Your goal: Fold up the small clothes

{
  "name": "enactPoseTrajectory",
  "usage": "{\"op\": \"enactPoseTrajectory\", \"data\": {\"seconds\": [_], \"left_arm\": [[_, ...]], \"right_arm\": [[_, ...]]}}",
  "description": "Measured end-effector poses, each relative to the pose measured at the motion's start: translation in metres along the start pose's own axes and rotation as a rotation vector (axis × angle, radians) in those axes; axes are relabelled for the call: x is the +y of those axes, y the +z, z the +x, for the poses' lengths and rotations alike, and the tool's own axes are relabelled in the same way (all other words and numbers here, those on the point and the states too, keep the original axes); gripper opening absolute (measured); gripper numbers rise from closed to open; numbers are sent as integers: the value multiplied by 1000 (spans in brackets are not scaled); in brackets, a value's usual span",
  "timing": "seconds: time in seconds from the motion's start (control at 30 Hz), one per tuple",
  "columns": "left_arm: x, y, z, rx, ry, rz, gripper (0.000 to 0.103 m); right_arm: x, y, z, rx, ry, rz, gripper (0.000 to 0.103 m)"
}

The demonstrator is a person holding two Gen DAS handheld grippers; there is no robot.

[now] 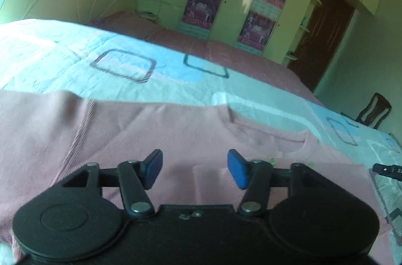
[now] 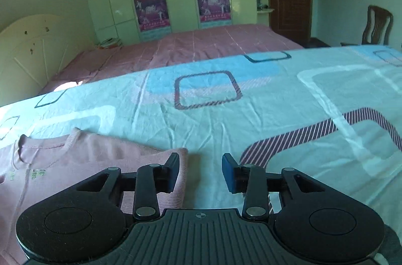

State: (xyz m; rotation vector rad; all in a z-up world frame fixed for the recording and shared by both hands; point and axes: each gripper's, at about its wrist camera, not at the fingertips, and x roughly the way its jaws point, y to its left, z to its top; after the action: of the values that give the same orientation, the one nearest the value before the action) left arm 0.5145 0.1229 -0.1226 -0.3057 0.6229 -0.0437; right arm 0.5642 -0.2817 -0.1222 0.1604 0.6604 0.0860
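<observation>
Pink ribbed knit, the small top (image 1: 150,129) lies flat on the bed sheet (image 1: 62,49), with a folded edge and a round neckline toward the right. The left gripper (image 1: 194,171) hovers over its middle, fingers (image 1: 236,172) spread apart with only cloth beneath and ahead of them; the right gripper (image 2: 201,172) also stands apart and grips nothing, its left finger over the top's (image 2: 75,154) folded corner, its right finger over bare sheet (image 2: 251,114). Beyond the fingers stretch the pale blue patterned sheet, then a pink bedspread (image 2: 188,44).
</observation>
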Motion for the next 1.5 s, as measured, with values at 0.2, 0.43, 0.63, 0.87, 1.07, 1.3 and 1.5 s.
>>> {"op": "enactPoseTrajectory", "data": {"seconds": [0.2,0.43,0.63,0.87,1.07,1.3,1.5], "left_arm": [[-95,-6,49,167,-137,264,58],[-79,-15,58,150,-19,352,54],[-82,-19,44,142,-33,535,53],[-90,-27,17,114,-73,456,56],[-72,-41,2,162,-23,417,56],[-68,-49,-27,126,-50,388,57],[-72,-62,-22,157,-28,430,59]], "right_arm": [[94,-6,20,100,247,-177,37],[82,-8,49,133,106,-251,37],[4,11,50,178,-6,-124,37],[9,-9,19,201,37,-139,8],[8,-50,-31,219,26,-147,8],[21,-71,-80,115,29,-137,8],[33,-86,-71,165,-6,-137,7]]}}
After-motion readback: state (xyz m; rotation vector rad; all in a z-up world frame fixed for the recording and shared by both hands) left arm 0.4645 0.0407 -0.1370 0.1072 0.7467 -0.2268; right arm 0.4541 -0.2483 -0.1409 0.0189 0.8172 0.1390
